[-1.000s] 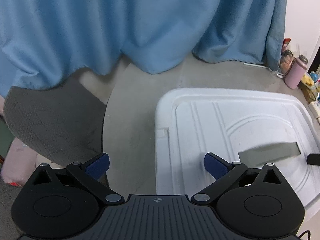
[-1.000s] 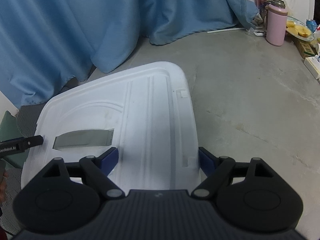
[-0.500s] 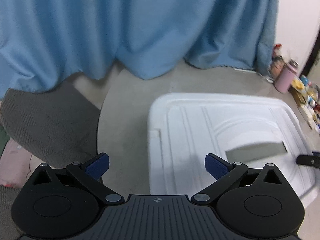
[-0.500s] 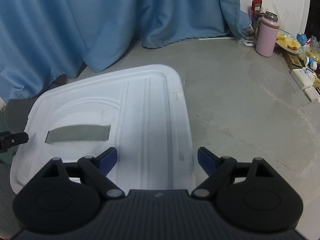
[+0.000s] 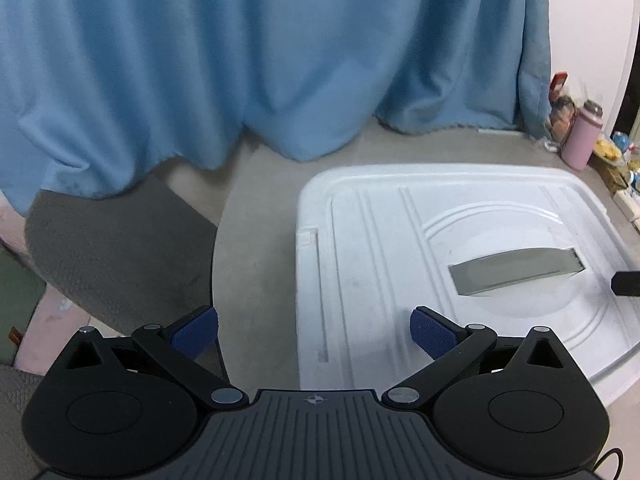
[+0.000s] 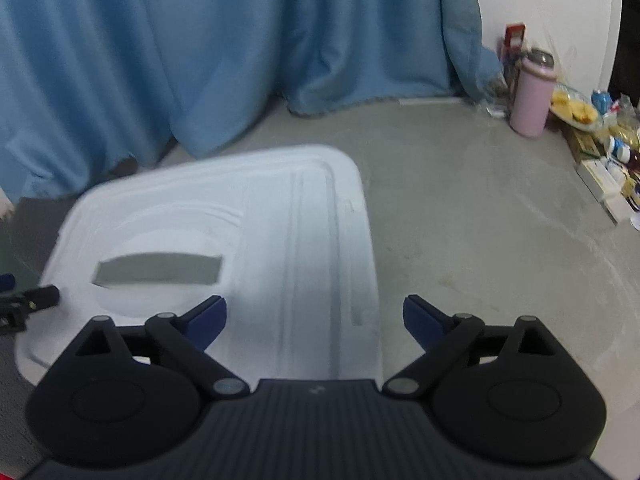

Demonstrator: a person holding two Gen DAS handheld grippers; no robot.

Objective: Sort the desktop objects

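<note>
A white plastic box lid (image 5: 380, 248) lies on the concrete floor, with a grey rectangular slot (image 5: 516, 270) in its round recess; it also shows in the right wrist view (image 6: 304, 216) with the slot (image 6: 160, 268). My left gripper (image 5: 314, 330) is open and empty, above the lid's left edge. My right gripper (image 6: 314, 318) is open and empty, above the lid's right part. A tip of the other gripper shows at the lid's edge in each view (image 5: 626, 283) (image 6: 40, 298).
A blue curtain (image 5: 240, 60) hangs behind. A grey mat (image 5: 112, 248) lies left of the lid. A pink bottle (image 6: 534, 94), a plate of food (image 6: 574, 110) and small boxes (image 6: 604, 184) stand at the far right by the white wall.
Both grippers have pulled back and up from the lid, so the lid looks smaller and lower in both views. Both stay open.
</note>
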